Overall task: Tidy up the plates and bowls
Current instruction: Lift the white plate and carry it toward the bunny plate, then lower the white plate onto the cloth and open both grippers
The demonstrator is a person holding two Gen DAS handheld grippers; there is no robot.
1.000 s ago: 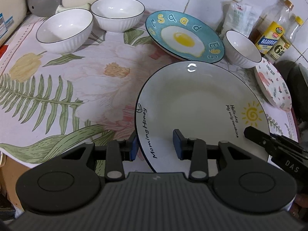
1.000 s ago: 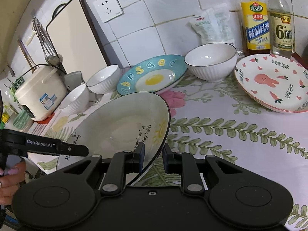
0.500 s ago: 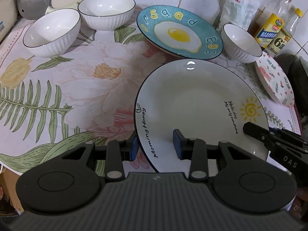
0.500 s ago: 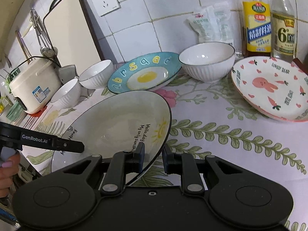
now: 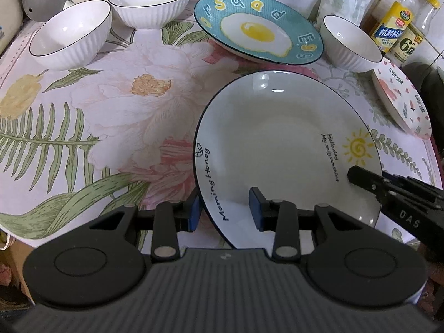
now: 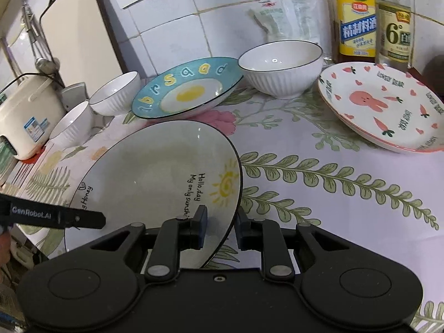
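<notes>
A white "Morning Honey" plate [image 5: 277,144] is gripped at opposite rims by the left gripper [image 5: 225,208] and right gripper [image 6: 220,226], near the blue fried-egg plate [image 5: 258,32].

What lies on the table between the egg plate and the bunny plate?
One white ribbed bowl stands between the egg plate and the bunny plate, close to both. The right wrist view shows this best.

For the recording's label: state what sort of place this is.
Most likely a home kitchen counter: a rice cooker stands by the tiled wall, seasoning bottles line the back, and bowls and plates sit on a floral tablecloth.
</notes>
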